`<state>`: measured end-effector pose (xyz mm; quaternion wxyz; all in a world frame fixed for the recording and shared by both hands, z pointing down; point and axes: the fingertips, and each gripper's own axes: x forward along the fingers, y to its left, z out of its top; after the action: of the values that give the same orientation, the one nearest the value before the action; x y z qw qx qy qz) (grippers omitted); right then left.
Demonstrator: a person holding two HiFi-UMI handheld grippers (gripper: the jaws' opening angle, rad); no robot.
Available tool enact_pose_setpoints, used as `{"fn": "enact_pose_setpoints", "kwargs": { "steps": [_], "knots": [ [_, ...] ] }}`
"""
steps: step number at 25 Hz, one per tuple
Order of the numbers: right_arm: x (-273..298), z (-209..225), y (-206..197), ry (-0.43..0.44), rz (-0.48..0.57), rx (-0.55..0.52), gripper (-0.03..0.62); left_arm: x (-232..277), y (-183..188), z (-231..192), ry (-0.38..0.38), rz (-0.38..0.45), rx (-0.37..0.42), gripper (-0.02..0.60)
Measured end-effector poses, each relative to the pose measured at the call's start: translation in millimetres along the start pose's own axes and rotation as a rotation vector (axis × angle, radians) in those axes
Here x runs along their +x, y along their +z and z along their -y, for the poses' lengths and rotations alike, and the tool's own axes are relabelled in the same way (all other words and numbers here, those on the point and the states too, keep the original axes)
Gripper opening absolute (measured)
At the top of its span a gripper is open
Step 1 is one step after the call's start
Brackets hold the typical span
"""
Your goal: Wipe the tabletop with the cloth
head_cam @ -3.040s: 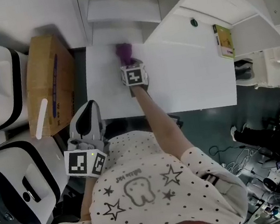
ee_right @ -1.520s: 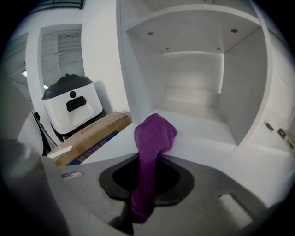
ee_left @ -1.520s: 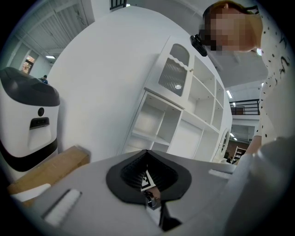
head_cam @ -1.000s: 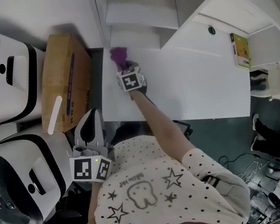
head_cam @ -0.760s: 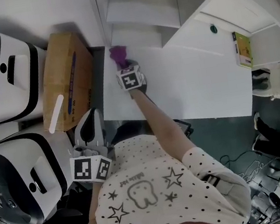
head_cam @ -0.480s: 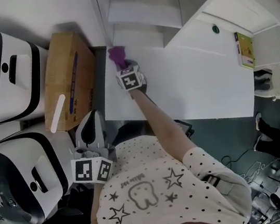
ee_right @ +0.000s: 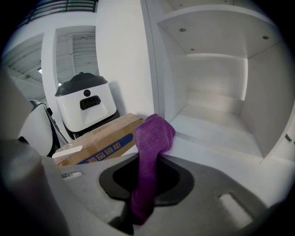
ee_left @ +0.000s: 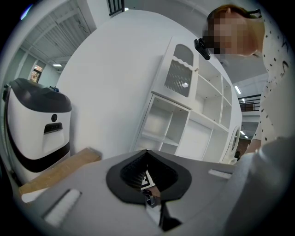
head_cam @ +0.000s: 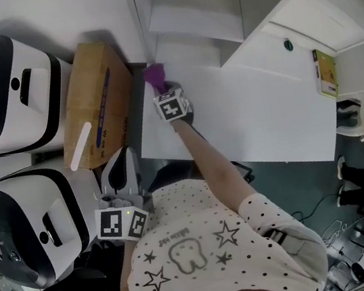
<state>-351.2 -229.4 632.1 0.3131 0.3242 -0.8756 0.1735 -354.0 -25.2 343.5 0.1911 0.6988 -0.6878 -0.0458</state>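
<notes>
A purple cloth (head_cam: 155, 76) rests on the far left corner of the white tabletop (head_cam: 259, 115), with my right gripper (head_cam: 163, 88) shut on it. In the right gripper view the purple cloth (ee_right: 150, 156) runs up out of the shut jaws and folds over at the table's edge. My left gripper (head_cam: 120, 171) is held low by the person's body, off the table near its front left corner. In the left gripper view its jaws look closed together with nothing between them.
A cardboard box (head_cam: 95, 105) lies just left of the table. Two white and black machines (head_cam: 6, 94) stand further left. White shelving (head_cam: 195, 9) rises behind the table. A small green and yellow box (head_cam: 325, 73) sits at the table's far right.
My right gripper has kept the cloth at the far left corner, shifting only slightly. The head view has drifted, so everything sits a little further right. The left gripper has stayed put.
</notes>
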Motion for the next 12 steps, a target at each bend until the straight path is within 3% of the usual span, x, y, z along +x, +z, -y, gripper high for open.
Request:
{"fn": "enact_pose_setpoints", "kwargs": {
  "steps": [12],
  "knots": [
    [2, -11, 2, 0.03, -0.01, -0.034, 0.064, -2, 0, 2, 0.017, 0.011, -0.004, -0.005]
  ]
}}
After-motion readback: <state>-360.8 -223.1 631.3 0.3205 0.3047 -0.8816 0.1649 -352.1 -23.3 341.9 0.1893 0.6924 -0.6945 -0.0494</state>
